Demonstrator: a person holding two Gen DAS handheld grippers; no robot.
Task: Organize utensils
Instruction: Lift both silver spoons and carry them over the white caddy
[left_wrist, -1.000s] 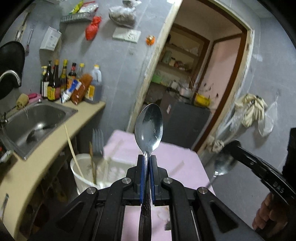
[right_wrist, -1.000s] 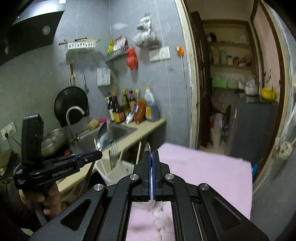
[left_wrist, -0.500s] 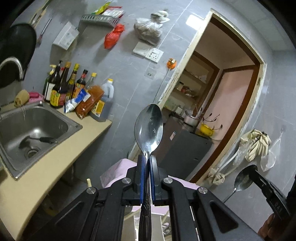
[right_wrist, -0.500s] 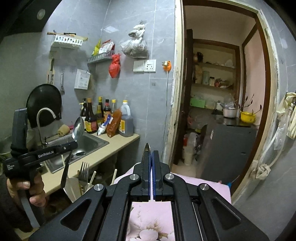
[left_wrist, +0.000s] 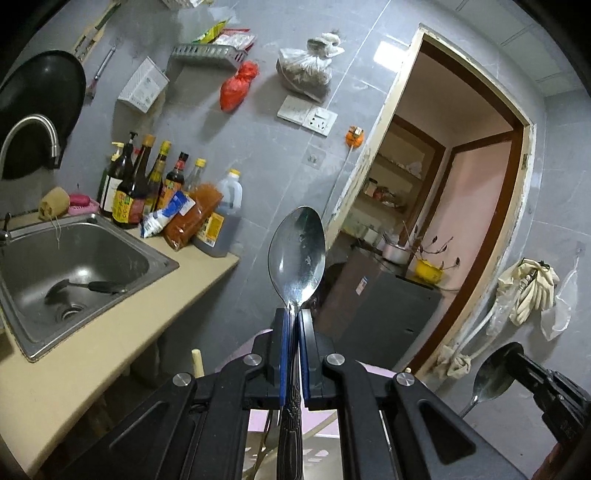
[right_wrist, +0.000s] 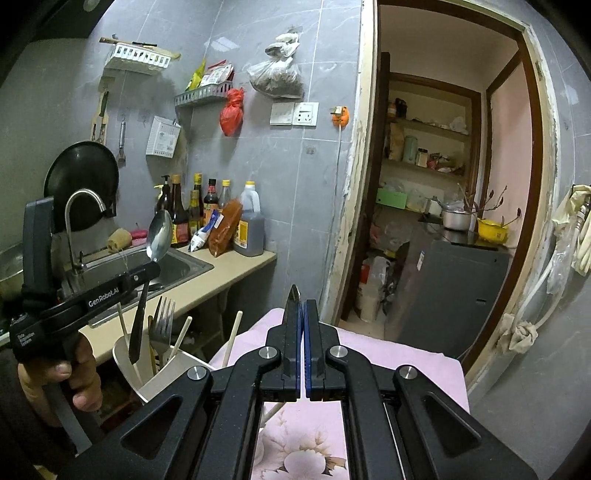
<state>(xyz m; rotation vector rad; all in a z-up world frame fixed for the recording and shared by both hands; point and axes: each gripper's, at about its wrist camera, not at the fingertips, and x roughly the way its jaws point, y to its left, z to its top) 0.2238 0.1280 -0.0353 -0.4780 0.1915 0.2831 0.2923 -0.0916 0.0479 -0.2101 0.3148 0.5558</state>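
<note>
My left gripper (left_wrist: 291, 317) is shut on the neck of a steel spoon (left_wrist: 297, 254), bowl upward. In the right wrist view this left gripper (right_wrist: 153, 269) holds the spoon (right_wrist: 159, 234) with its dark handle hanging over a white utensil holder (right_wrist: 125, 354). The holder contains a fork (right_wrist: 162, 325) and chopsticks (right_wrist: 232, 339). My right gripper (right_wrist: 303, 306) is shut, and a thin metal tip (right_wrist: 294, 293) pokes out between its fingers. The left wrist view shows the right gripper (left_wrist: 515, 354) pinching a second spoon (left_wrist: 493, 376) whose handle hangs down.
A table with a pink flowered cloth (right_wrist: 406, 369) lies below the grippers. To the left are a counter (left_wrist: 122, 332), a steel sink (left_wrist: 74, 266) with a ladle and a row of sauce bottles (left_wrist: 147, 188). An open doorway (right_wrist: 443, 184) and a grey cabinet (right_wrist: 454, 291) stand ahead.
Both views have swung upward toward the wall and doorway. The holder and pink table have dropped out of the left wrist view. Both grippers stay shut on their spoons.
</note>
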